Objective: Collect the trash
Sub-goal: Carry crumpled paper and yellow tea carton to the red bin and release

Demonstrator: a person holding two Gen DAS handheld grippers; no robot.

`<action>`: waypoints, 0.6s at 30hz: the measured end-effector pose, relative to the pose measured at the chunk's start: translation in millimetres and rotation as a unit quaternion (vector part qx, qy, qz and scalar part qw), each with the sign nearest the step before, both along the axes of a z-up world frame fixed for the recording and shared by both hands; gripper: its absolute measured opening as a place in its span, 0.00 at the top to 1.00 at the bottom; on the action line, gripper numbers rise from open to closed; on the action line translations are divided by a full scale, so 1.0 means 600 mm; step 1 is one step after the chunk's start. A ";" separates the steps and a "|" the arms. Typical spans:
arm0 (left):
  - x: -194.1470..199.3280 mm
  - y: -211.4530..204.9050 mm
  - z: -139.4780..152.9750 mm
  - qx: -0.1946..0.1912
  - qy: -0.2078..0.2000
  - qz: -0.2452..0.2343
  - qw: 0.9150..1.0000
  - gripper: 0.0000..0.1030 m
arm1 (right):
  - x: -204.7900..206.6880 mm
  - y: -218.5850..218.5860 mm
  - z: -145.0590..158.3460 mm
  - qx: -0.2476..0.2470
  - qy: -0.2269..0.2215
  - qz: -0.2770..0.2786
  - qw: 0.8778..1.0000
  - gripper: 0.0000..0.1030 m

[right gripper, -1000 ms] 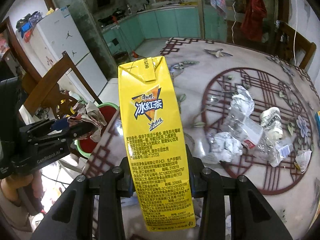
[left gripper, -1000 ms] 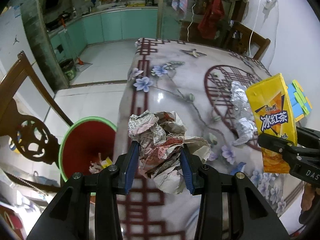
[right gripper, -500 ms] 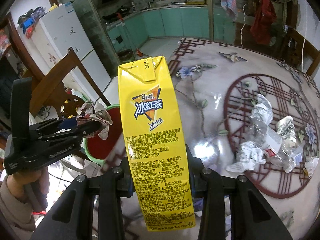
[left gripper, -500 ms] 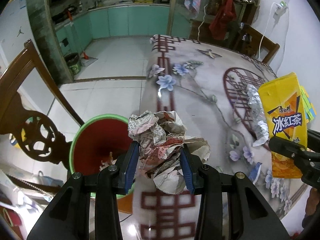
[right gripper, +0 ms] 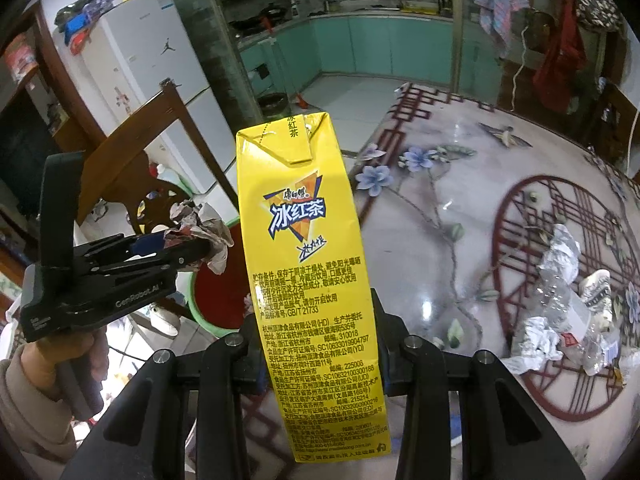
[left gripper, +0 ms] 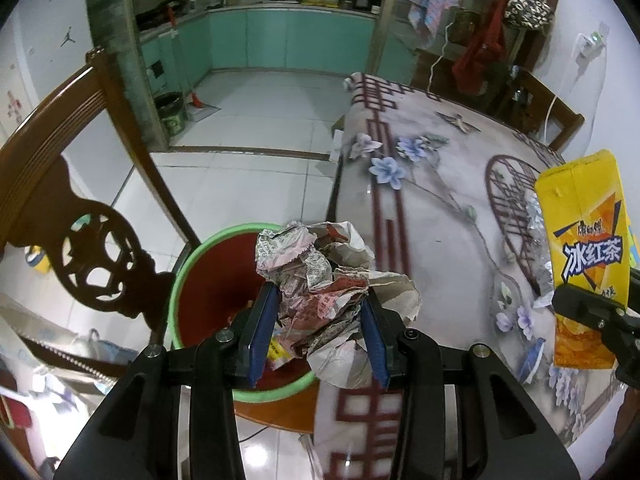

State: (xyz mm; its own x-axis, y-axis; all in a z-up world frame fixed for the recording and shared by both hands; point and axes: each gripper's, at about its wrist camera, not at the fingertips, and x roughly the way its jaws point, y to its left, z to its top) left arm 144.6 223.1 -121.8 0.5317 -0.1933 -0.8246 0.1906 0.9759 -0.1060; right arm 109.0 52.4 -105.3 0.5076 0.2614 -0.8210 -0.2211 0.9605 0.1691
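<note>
Kitchen beyond, tiled floor, wooden chair (left gripper: 60,216) at far left. Bin (left gripper: 200,292) (green rim, red inside) stands between chair and counter (left gripper: 432,208). Left hand-held gripper (left gripper: 318,332) is clamped on crumpled paper (left gripper: 324,288), above the bin's near rim; judged best carried further over the opening before letting go, since the chair back crowds that side. Right hand-held gripper (right gripper: 316,344) grips the yellow carton (right gripper: 308,264) over the counter. Foil and plastic scraps (right gripper: 560,312) lie at right.
</note>
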 end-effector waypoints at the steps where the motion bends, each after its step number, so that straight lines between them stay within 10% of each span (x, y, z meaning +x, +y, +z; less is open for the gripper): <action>1: 0.000 0.005 -0.001 0.002 0.001 0.001 1.000 0.62 | 0.002 0.005 -0.001 0.001 0.001 0.001 1.000 0.65; 18: 0.020 0.056 -0.038 0.001 0.030 0.026 0.999 0.61 | 0.031 0.081 -0.035 0.027 0.023 0.038 0.999 0.65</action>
